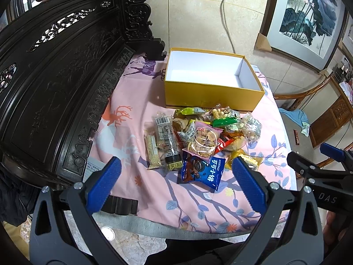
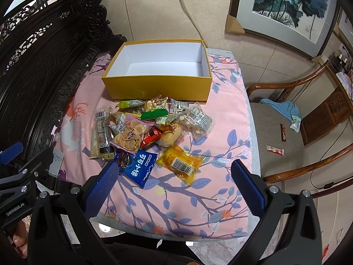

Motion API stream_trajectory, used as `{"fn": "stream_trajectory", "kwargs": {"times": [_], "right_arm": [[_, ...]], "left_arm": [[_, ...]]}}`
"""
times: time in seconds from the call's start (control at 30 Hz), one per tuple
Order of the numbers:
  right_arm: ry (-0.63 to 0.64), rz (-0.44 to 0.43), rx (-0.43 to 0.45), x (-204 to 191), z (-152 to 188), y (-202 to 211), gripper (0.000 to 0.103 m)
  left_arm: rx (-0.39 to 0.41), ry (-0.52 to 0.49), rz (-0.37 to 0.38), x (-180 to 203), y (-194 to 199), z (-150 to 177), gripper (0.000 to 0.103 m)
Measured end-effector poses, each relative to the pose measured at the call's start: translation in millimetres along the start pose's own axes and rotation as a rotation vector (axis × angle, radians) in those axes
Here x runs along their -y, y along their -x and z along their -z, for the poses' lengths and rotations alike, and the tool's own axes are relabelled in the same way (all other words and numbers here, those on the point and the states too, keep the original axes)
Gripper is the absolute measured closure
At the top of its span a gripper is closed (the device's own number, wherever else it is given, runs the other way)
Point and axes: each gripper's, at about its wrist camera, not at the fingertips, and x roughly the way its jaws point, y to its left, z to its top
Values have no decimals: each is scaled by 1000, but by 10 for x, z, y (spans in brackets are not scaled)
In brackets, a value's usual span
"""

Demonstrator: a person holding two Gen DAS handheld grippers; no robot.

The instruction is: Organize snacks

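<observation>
Snack packets heaped before an empty yellow box, both grippers spread wide above the near edge.

On the pink floral tablecloth (image 2: 222, 114), the yellow box (image 2: 157, 88) sits at 12 o'clock, white inside, bare. The snack pile (image 2: 152, 123) touches its front wall. A blue cookie packet (image 2: 141, 165) lies at the pile's 6 o'clock, a yellow barcoded packet (image 2: 181, 162) just beside it. The left gripper (image 1: 176, 176) and right gripper (image 2: 174, 176) hold nothing.

Left tool (image 1: 176, 172) jaws spread wide, empty, right tool (image 2: 174, 174) alongside, likewise agape, empty
</observation>
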Motion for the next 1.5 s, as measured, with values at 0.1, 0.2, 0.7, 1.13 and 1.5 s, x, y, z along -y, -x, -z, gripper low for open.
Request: {"fn": "stream_trajectory", "kwargs": {"times": [0.1,0.2,0.7,1.13,1.5], "right_arm": [[-1,0,-2,-3,1,2,1],[-2,1,-1,-5,-2,3,1],[-2,2,1,-5,13,-2,1],[-18,-4,-23,100,-30,-175,1],[208,-237,56,184,-11,-838,1]], "left_arm": [[0,0,1,0,0,0,2],[1,0,0,0,0,-3,2],[-1,-1,0,5,-6,2,2],[-33,15,-9,-49,-162,-13,2],[-80,36,-5,-239,-401,-63,2]]}}
